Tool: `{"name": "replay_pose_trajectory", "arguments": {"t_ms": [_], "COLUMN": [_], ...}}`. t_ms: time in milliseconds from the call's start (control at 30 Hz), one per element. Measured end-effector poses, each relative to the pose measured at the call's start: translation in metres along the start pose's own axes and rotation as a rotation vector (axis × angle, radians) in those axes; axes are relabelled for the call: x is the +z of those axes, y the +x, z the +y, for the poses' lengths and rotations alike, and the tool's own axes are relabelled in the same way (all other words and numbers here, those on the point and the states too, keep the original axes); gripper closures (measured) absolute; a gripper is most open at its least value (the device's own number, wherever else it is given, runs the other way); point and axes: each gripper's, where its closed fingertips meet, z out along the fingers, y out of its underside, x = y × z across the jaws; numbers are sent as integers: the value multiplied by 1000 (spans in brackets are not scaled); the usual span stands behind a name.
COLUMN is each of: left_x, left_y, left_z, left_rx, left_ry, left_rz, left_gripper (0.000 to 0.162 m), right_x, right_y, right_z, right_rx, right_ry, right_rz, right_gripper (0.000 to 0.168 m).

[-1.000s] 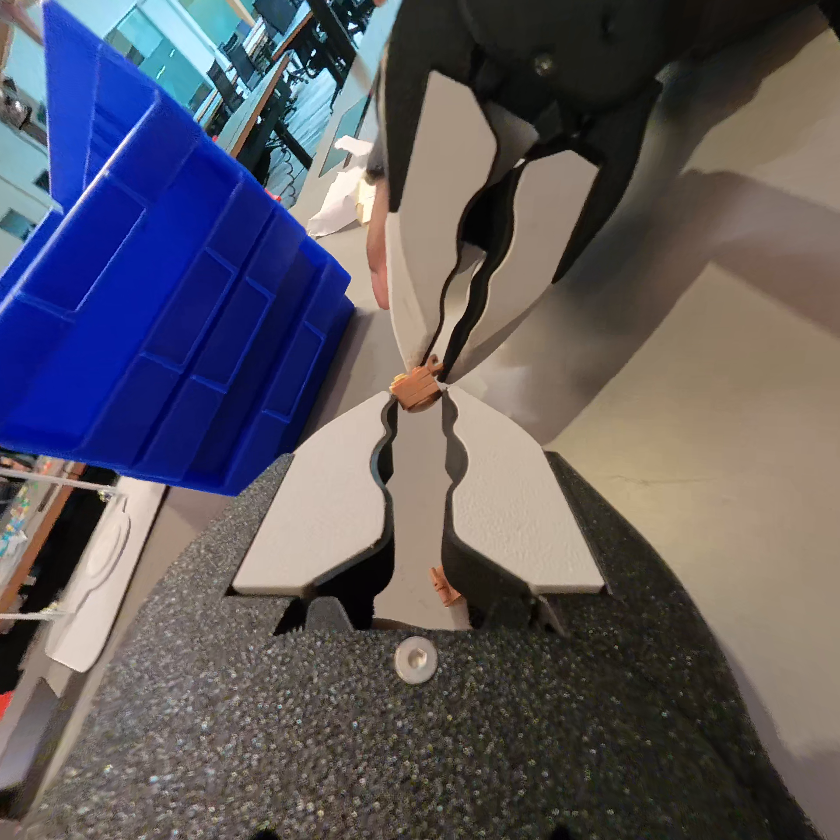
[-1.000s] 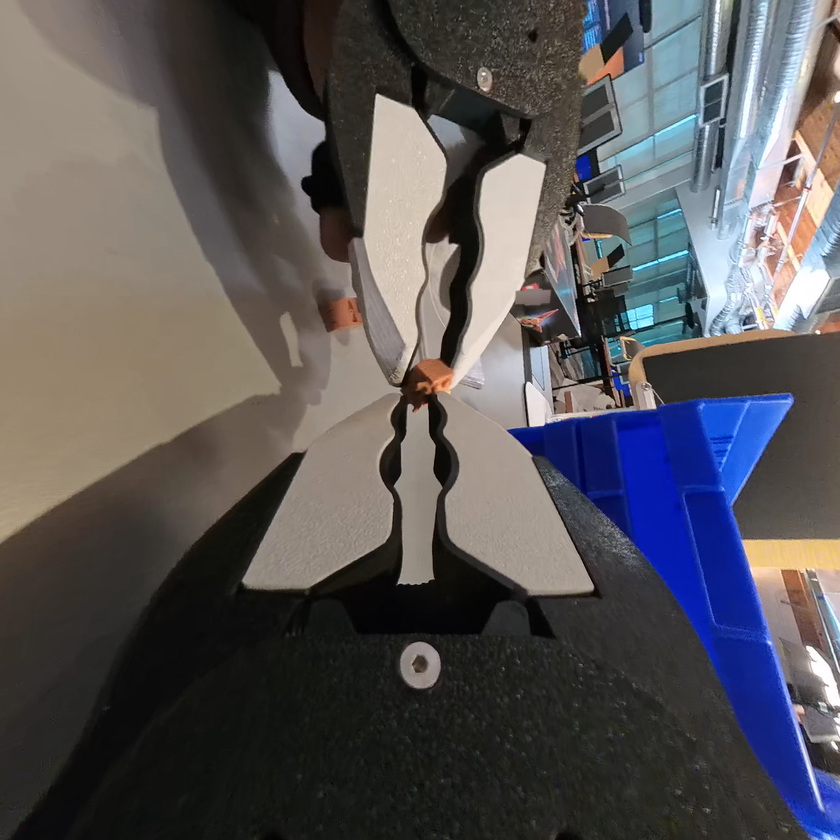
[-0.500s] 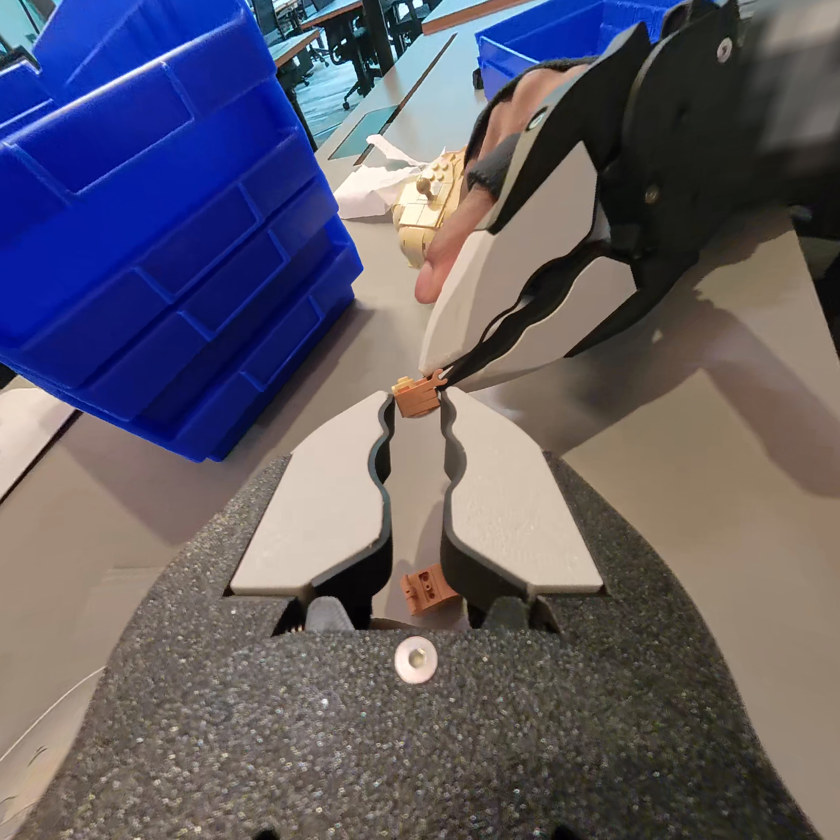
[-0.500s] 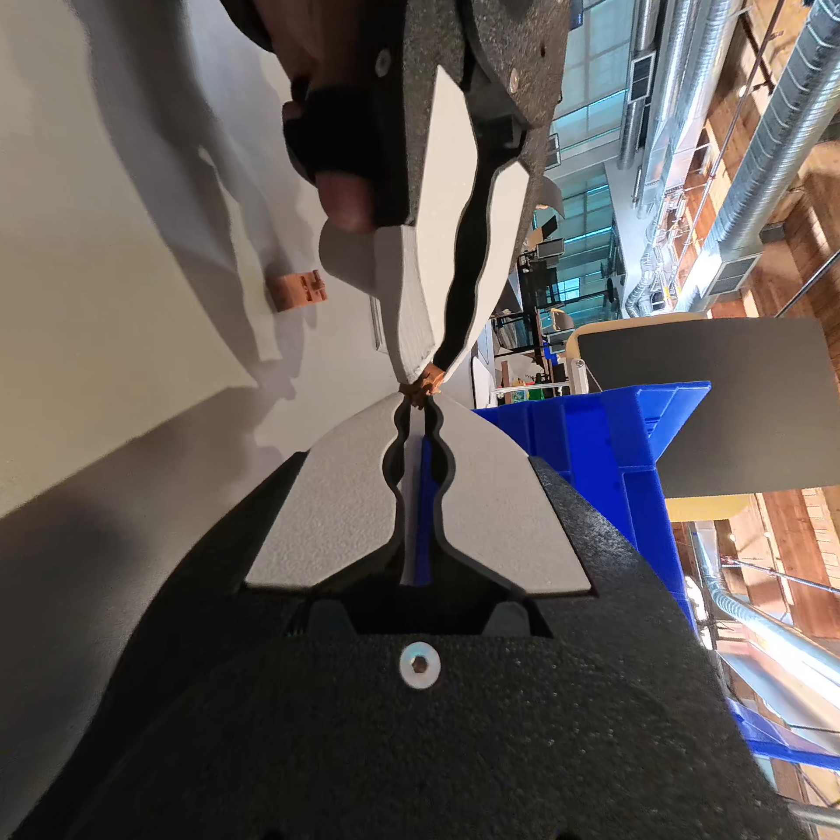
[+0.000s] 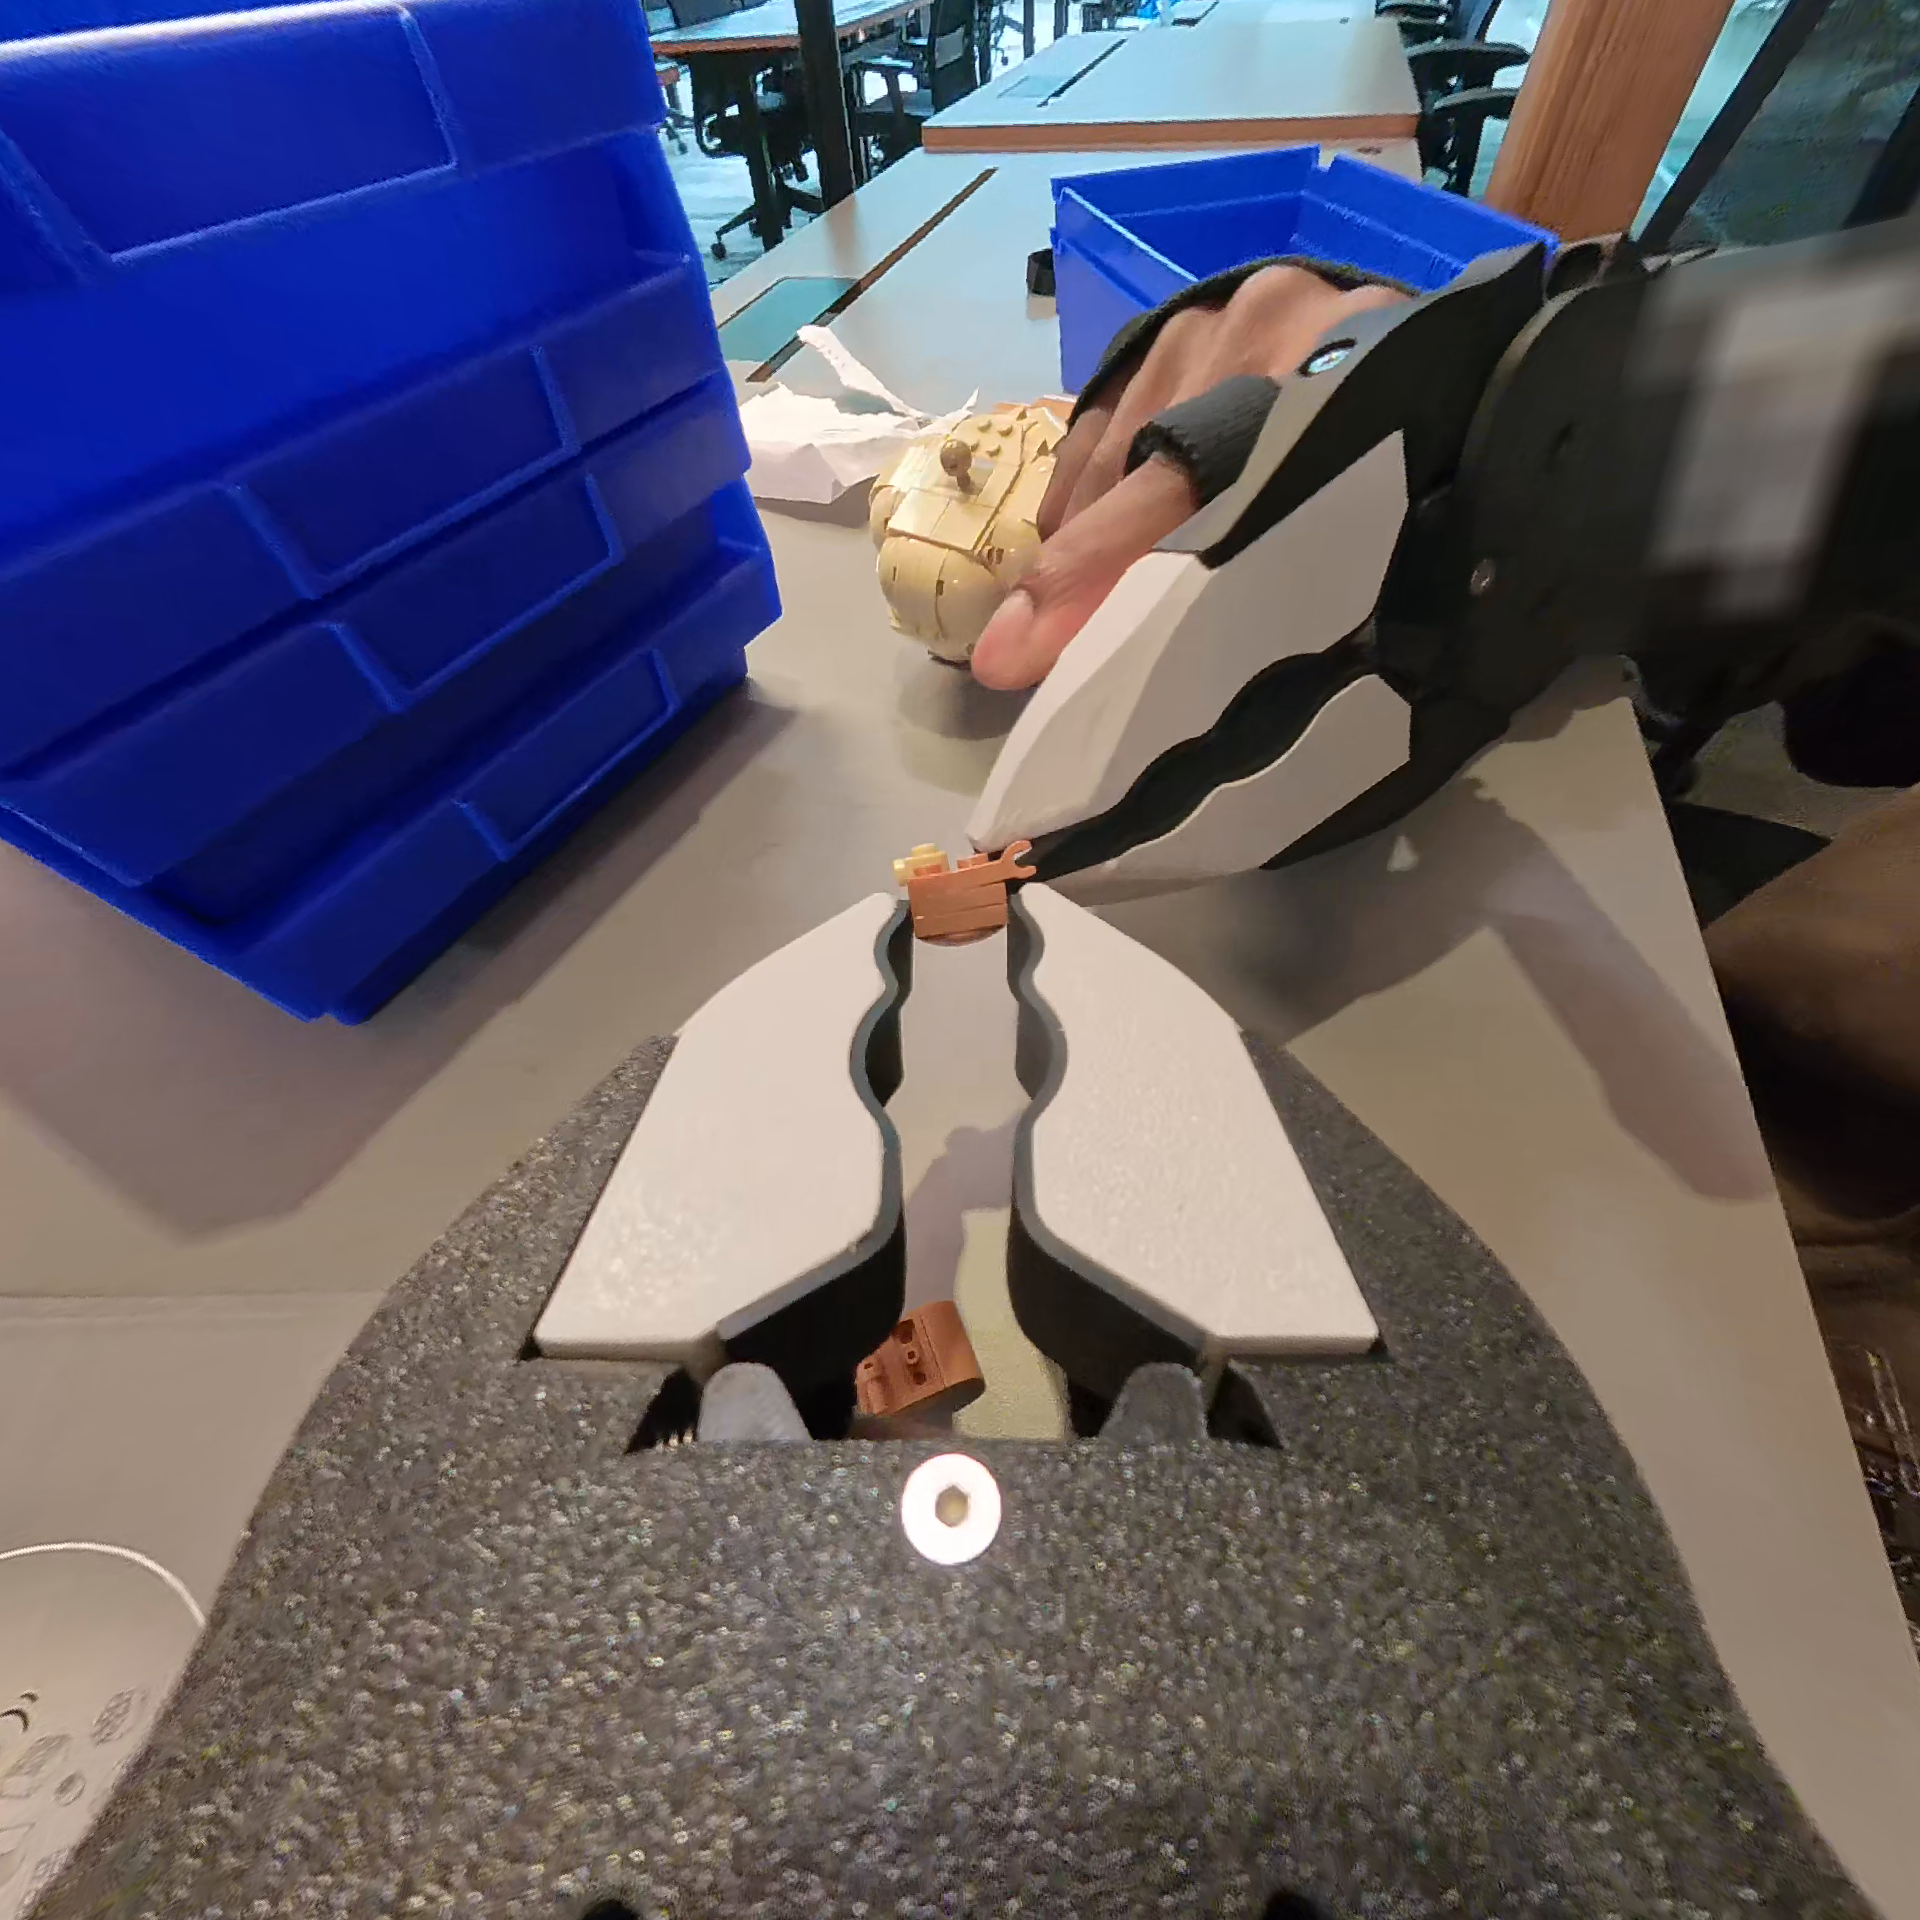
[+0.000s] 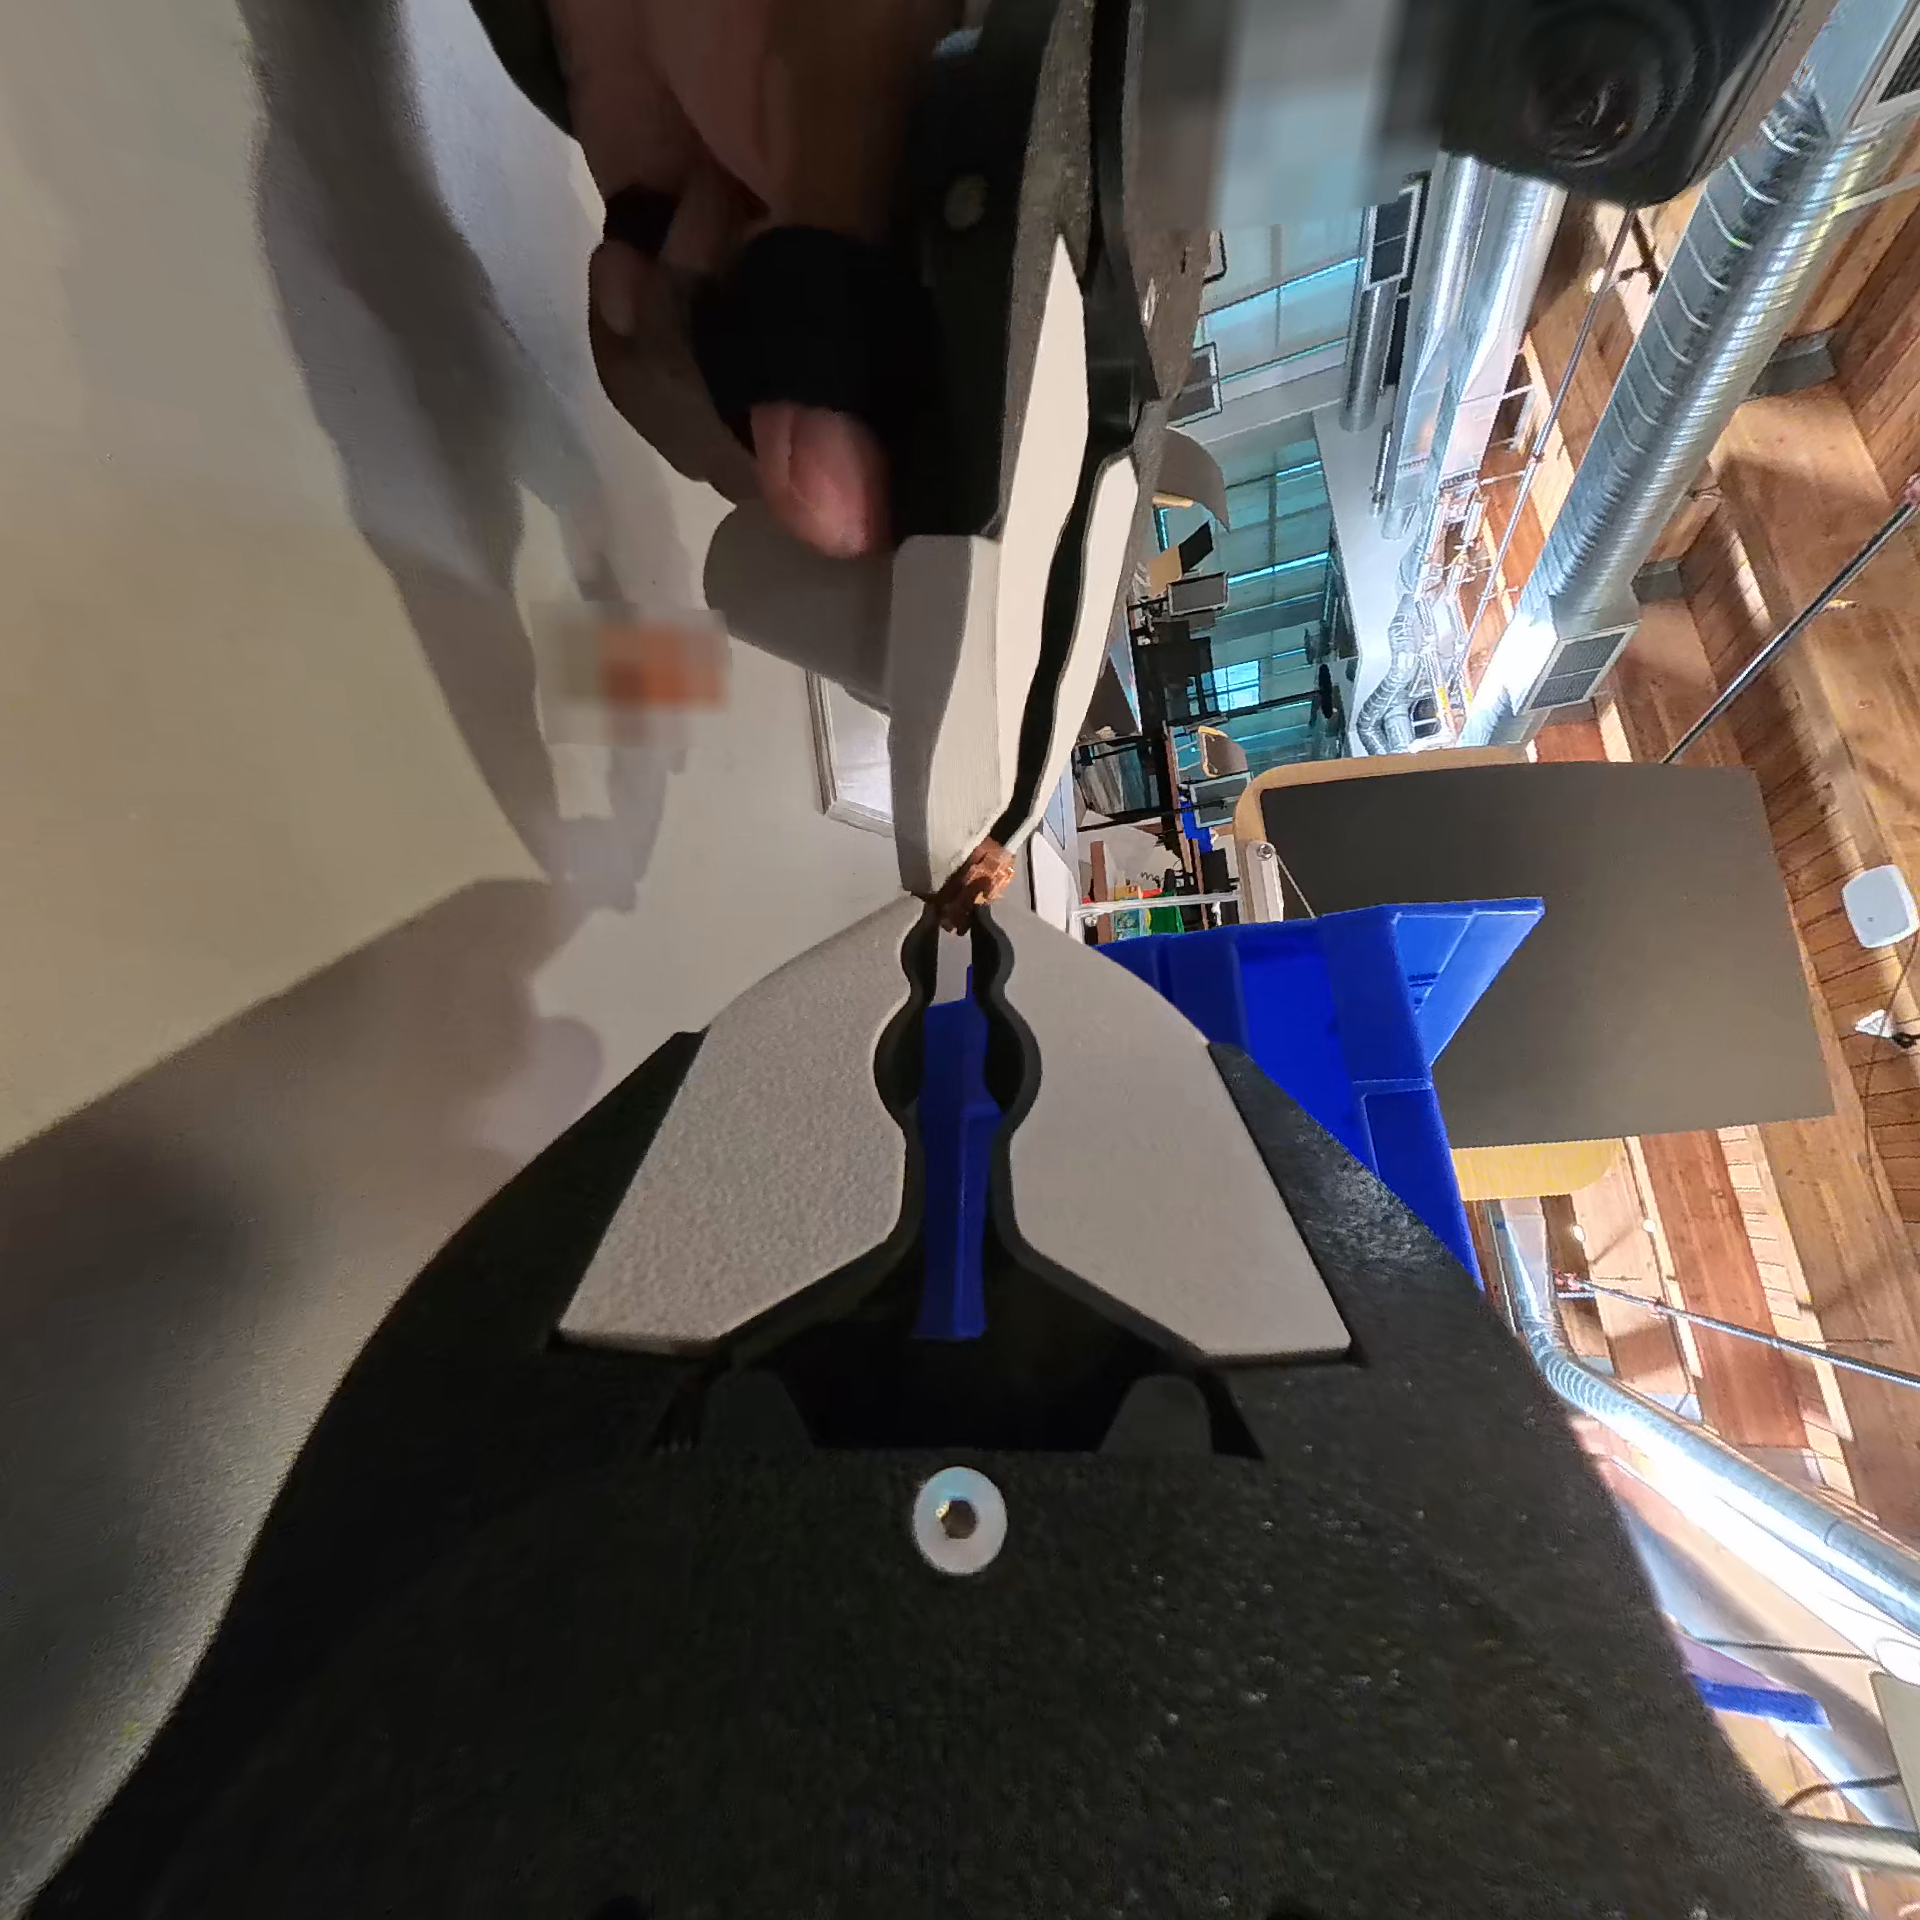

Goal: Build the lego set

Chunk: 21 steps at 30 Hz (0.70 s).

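holding a small reddish-brown lego assembly of stacked plates (image 5: 956, 900) between the tips of our left tongs (image 5: 956, 914), we keep it just above the grey desk (image 5: 1403, 1039); the jaws stand narrow, clamped on its two sides. a tiny tan stud piece (image 5: 923, 861) sits on its top left corner. our right tongs (image 5: 1013, 854) come in from the right, jaws nearly together, pinching a thin brown clip piece (image 5: 1013, 858) that touches the assembly's upper right edge. in the right wrist view the same meeting shows tip to tip (image 6: 961, 914), the brown bit (image 6: 977, 883) wedged between both pairs.

a loose reddish-brown lego brick with small holes (image 5: 920, 1371) lies on the desk under our left tongs, seen through the gap near their base. farther back a rounded tan lego model (image 5: 956, 540) rests on the desk, partly behind the hand (image 5: 1122, 468) on the right tongs, with crumpled white paper (image 5: 821, 436) just beyond it.

a stack of blue plastic bins (image 5: 364, 520) stands at left, seen from the outside, so we cannot tell what they hold. another blue bin (image 5: 1247, 239) sits at the far right; only bare inner wall shows, its floor being out of sight.
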Motion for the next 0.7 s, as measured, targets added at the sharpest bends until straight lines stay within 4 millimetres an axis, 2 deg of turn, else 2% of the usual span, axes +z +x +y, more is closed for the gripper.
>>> {"name": "replay_pose_trajectory", "arguments": {"t_ms": [400, 700], "left_x": [-5, -1], "left_y": [0, 4], "left_z": [-9, -2], "left_rx": [2, 126], "left_ry": [66, 5], "left_rz": [4, -42], "left_gripper": [145, 145], "right_x": [-2, -2], "right_y": [8, -2], "right_z": [-3, -3], "right_rx": [15, 12], "right_ry": [6, -3], "right_rz": [59, -10], "right_gripper": [160, 159]}}
